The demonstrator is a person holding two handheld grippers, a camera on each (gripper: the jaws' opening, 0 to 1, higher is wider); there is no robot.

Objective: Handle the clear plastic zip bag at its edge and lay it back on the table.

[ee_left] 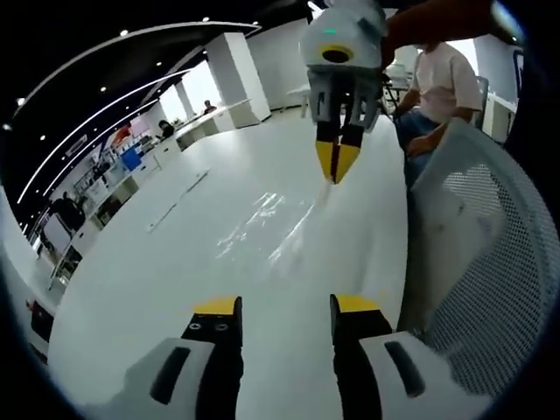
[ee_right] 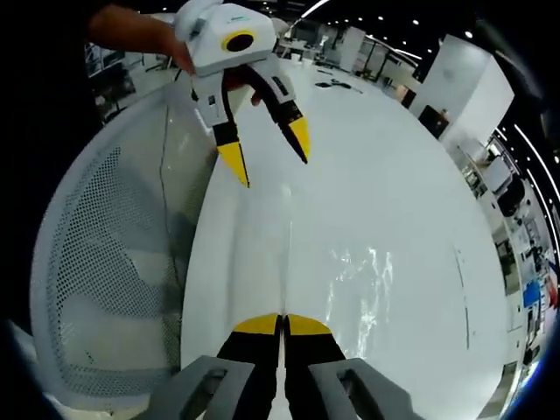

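The clear plastic zip bag (ee_left: 262, 229) lies flat on the white table (ee_left: 157, 289), showing mostly as glints. In the left gripper view, my right gripper (ee_left: 337, 166) comes down from the top, its yellow tips shut on the bag's edge. My left gripper (ee_left: 287, 306) stands open above the table, short of the bag, with nothing between its jaws. In the right gripper view, my right gripper (ee_right: 282, 325) is shut on the bag (ee_right: 354, 276), whose edge runs away as a thin line. My left gripper (ee_right: 269, 157) hangs open beyond it, held by a hand (ee_right: 131, 31).
A white mesh chair (ee_left: 490, 262) stands tight against the table's edge, also seen as the mesh chair (ee_right: 105, 262) in the right gripper view. A person (ee_left: 437, 79) sits beyond the table. Desks and pillars fill the far room. Small dark items (ee_right: 337, 85) lie at the table's far end.
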